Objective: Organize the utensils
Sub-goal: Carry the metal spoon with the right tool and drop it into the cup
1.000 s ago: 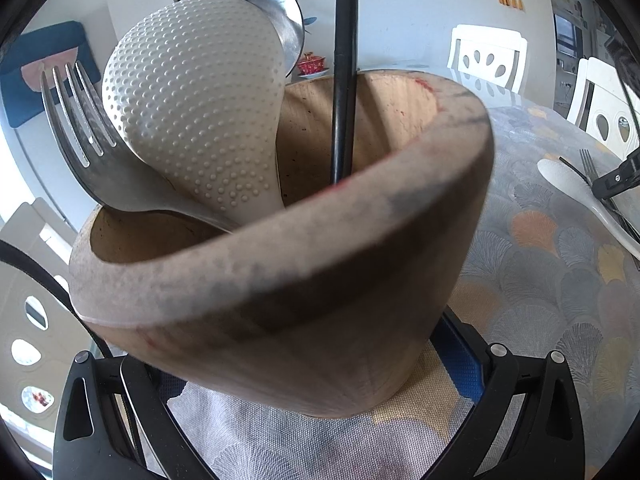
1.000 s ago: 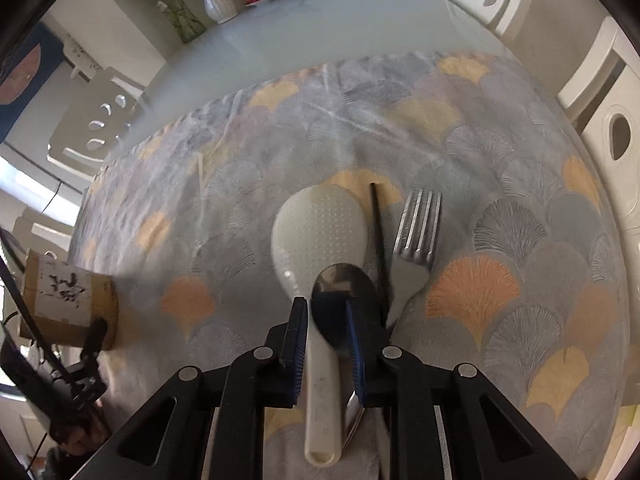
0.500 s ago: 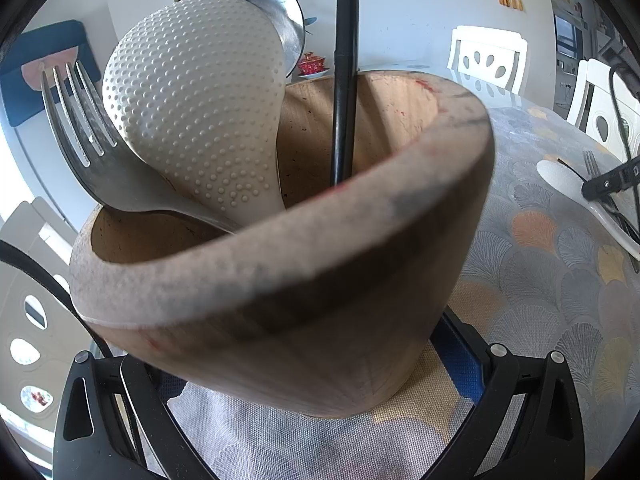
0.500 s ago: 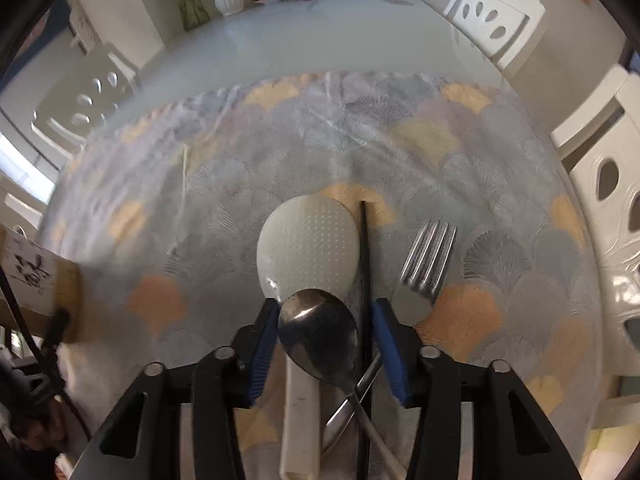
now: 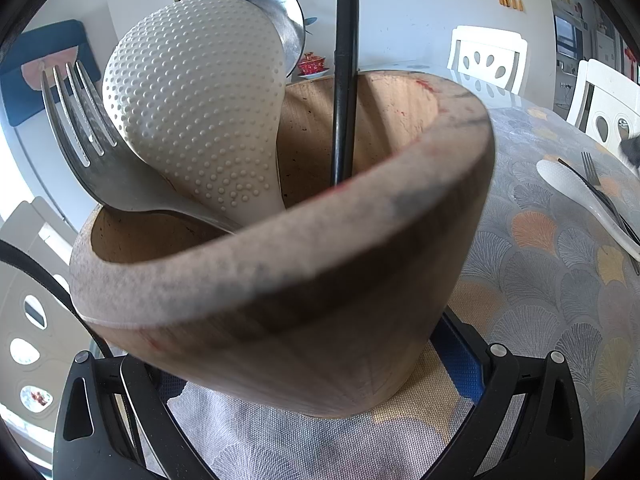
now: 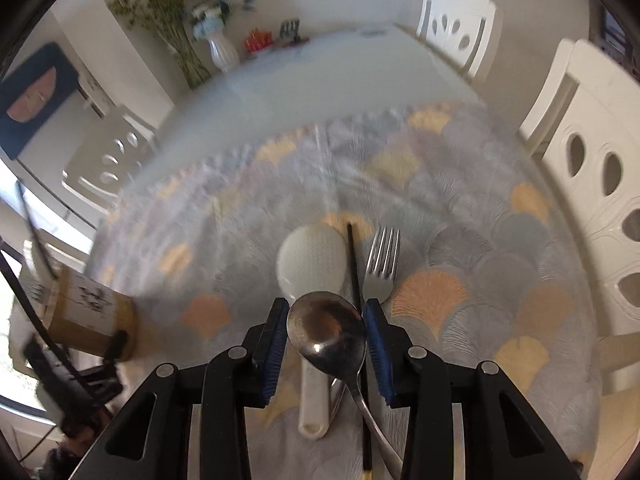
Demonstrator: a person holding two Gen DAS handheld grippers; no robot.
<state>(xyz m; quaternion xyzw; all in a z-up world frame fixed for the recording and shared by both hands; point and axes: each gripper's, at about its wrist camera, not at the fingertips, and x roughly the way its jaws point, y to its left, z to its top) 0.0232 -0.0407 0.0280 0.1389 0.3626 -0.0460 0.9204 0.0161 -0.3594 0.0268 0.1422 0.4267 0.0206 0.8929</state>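
My left gripper (image 5: 312,364) is shut on a wooden utensil holder (image 5: 320,280), tilted toward the camera. In it stand a white dimpled rice paddle (image 5: 200,112), a fork (image 5: 92,152), a steel spoon (image 5: 280,12) and a black chopstick (image 5: 344,80). My right gripper (image 6: 326,320) has just widened its jaws. Between them is the bowl of a steel spoon (image 6: 326,328), its edges pressed by both blue pads and lifted off the cloth. Below it lie another white paddle (image 6: 312,264), a black chopstick (image 6: 354,264) and a fork (image 6: 382,264). The holder (image 6: 92,312) shows at the left.
A fan-patterned tablecloth (image 6: 460,240) covers the near part of the round table. White chairs (image 6: 600,184) stand around it. A white vase of flowers (image 6: 220,52) and small items sit at the far edge.
My right gripper's jaws widened around the spoon bowl, then rose with the spoon, so the paddle, chopstick and fork look farther below. The left gripper and holder stayed still.
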